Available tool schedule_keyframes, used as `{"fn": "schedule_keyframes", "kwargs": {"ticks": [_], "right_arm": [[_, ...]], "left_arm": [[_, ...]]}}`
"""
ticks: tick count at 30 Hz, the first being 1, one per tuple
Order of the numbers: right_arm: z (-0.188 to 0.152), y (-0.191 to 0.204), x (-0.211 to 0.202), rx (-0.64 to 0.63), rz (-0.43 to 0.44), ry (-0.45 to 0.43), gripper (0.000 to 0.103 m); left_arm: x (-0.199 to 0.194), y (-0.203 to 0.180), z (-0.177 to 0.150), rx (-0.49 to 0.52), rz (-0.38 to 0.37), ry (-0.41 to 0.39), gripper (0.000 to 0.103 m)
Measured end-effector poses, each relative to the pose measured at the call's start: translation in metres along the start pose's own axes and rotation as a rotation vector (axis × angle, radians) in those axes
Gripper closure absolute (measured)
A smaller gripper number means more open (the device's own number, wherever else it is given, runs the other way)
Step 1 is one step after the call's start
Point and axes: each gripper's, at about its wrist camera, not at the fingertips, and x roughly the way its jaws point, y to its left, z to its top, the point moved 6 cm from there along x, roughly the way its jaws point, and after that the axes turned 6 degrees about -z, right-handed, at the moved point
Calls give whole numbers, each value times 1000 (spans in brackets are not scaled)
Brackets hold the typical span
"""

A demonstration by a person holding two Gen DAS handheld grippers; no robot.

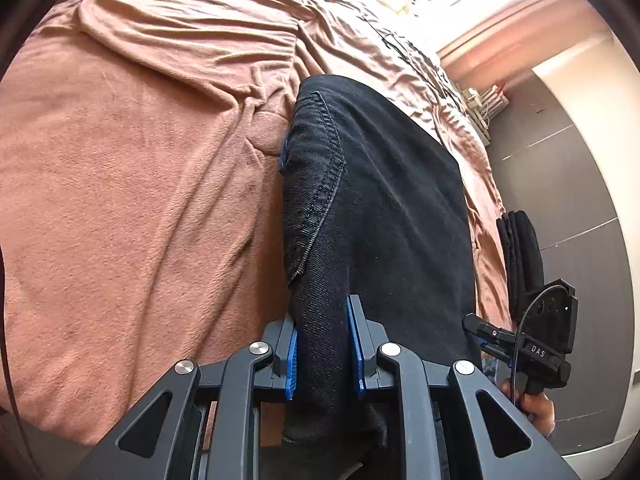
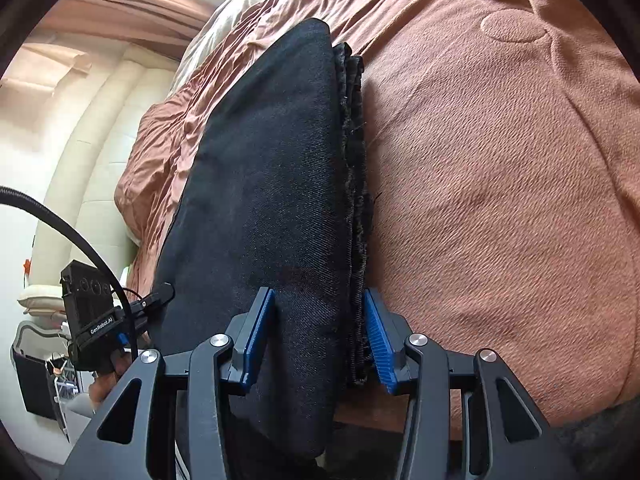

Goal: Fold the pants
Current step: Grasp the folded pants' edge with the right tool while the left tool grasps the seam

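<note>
Black jeans point(image 1: 380, 208) lie folded on a pink bedspread point(image 1: 140, 200). My left gripper point(image 1: 325, 354) is shut on the near edge of the jeans, by the stitched pocket seam. In the right wrist view the jeans point(image 2: 272, 184) show as a thick folded stack with hems on the right side. My right gripper point(image 2: 316, 340) is shut on that stack, its blue pads pressing both sides. The right gripper also shows in the left wrist view point(image 1: 496, 340), and the left gripper shows in the right wrist view point(image 2: 160, 296), each at an end of the jeans.
The bed's edge point(image 1: 484, 200) runs along the right, with dark floor point(image 1: 568, 184) beyond. A white wall point(image 2: 80, 152) and a dark bag point(image 2: 36, 384) stand left of the bed. A black cable point(image 2: 72, 232) arcs by the left gripper.
</note>
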Motion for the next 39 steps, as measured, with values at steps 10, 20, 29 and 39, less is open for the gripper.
{"fn": "schedule_keyframes", "kwargs": {"ticks": [10,20,29,39], "right_arm": [[-3,-3,5,-23,37,29,59],[36,-34,2,44,78,-33,43],[47,-51,27,92,156,3,43],[57,-63,47,113,227,30,43]], "left_arm": [[1,12,-3,-3,85,47,71],[10,21,16,-13,115,39,58],[21,27,42,-15,98,43,58],[37,26,63,-7,101,50,58]]}}
